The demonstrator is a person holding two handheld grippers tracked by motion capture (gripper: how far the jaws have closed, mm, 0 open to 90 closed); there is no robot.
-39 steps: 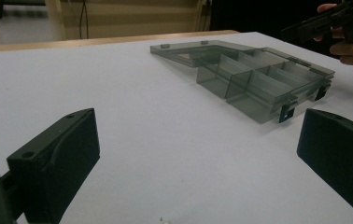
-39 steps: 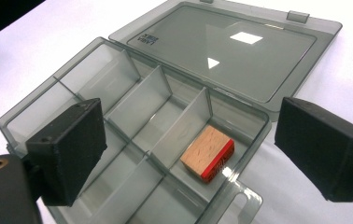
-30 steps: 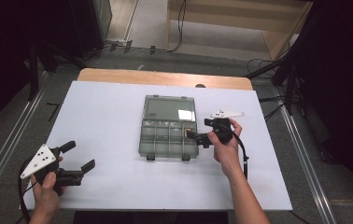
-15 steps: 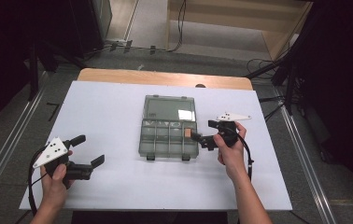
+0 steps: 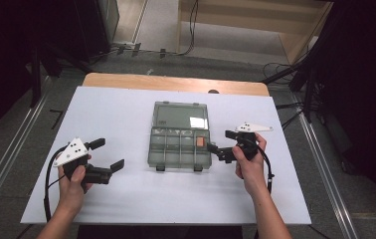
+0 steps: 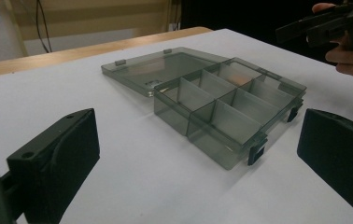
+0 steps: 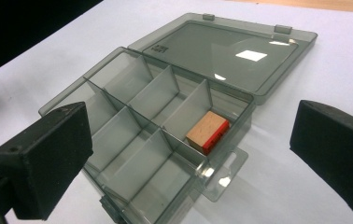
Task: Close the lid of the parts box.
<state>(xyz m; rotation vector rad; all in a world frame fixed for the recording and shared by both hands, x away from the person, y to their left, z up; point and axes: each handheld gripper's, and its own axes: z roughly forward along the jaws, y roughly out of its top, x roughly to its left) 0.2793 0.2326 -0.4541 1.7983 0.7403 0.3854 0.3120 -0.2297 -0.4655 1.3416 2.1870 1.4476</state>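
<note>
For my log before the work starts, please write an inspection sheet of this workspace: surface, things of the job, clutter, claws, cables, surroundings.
Surface: white table top, wooden strip along the far edge.
Job's things: grey transparent compartment box, lid lying open and flat behind it; one wooden block with a red underside in a right-end compartment, other compartments look empty.
Clutter: nothing seen.
Grippers: left claw open, over bare table left of the box; right claw open, at the box's right end; both hold nothing.
Cables: one trails from each claw toward the person.
Surroundings: dark floor, metal rails, floor cables, wooden furniture behind.
</note>
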